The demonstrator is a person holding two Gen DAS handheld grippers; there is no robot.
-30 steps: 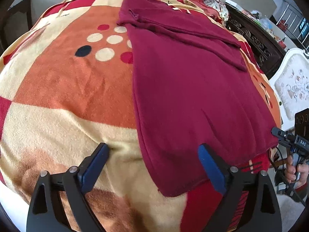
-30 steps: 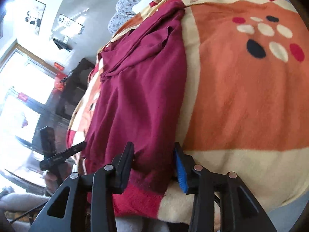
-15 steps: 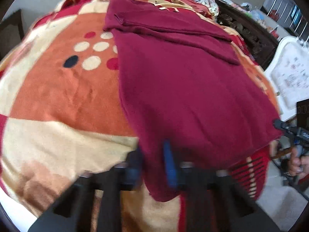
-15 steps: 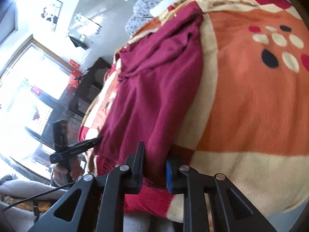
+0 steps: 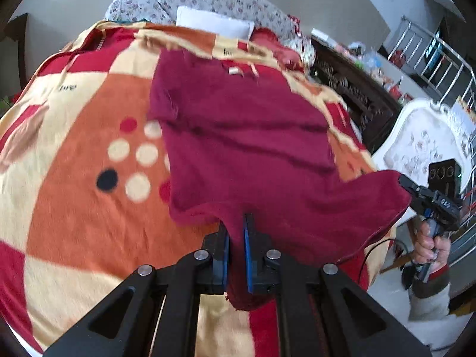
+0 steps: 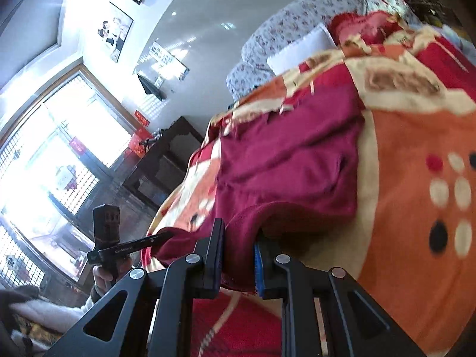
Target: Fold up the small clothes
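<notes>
A maroon garment (image 5: 250, 148) lies spread on the orange, cream and red blanket (image 5: 74, 208) of a bed. My left gripper (image 5: 236, 238) is shut on the garment's near hem at its left corner and lifts it off the blanket. My right gripper (image 6: 238, 250) is shut on the other near corner of the garment (image 6: 285, 172). Each gripper shows in the other's view: the right one (image 5: 416, 190) holds the far right corner, the left one (image 6: 166, 236) holds a raised tip. The hem hangs between them.
Floral pillows (image 5: 208, 3) and a white pillow (image 5: 214, 25) lie at the bed's head. A dark carved cabinet (image 5: 351, 89) and a white upholstered chair (image 5: 422, 148) stand to the right of the bed. Bright windows (image 6: 53, 160) fill the left of the right wrist view.
Both grippers closed on the near hem of the garment and have raised it up and toward the head of the bed. The near edge is now off the blanket.
</notes>
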